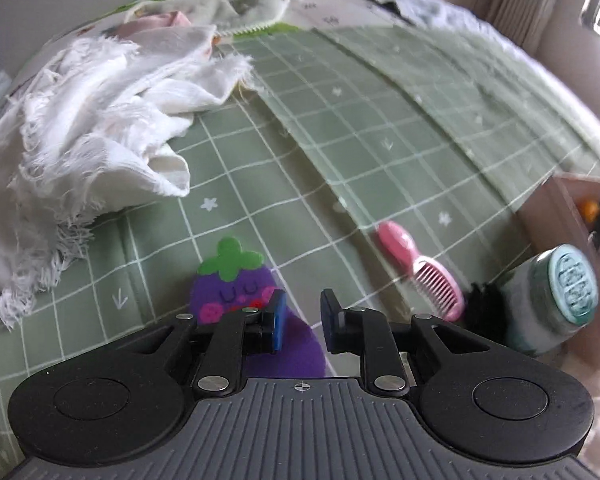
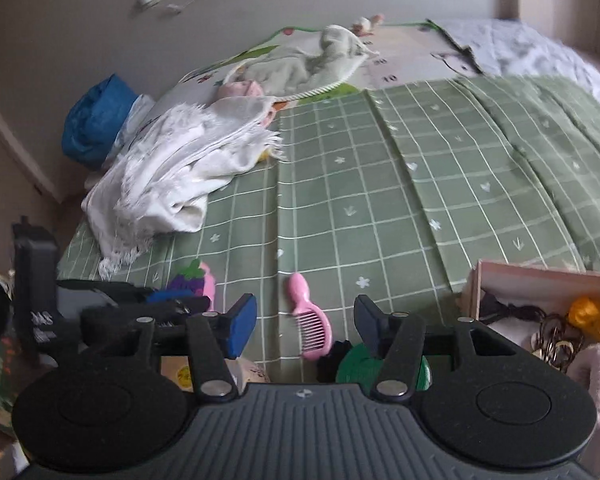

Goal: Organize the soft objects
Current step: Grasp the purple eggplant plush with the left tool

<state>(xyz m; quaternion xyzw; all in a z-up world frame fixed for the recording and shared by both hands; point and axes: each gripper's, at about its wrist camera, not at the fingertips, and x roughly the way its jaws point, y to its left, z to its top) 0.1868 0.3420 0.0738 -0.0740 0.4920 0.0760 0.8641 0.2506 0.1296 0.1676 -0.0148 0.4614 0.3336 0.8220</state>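
Observation:
A purple felt eggplant toy with a green top lies on the green checked bed cover, right under my left gripper, which is open with the toy below and between its blue pads. The toy also shows in the right wrist view, beside the left gripper's black body. A crumpled white fringed cloth lies at the left; it also shows in the right wrist view. My right gripper is open and empty above the bed's near edge.
A pink comb lies right of the toy, also in the right wrist view. A white jar with a teal lid and a wooden box of small items stand at the right. A pale green cloth lies far back.

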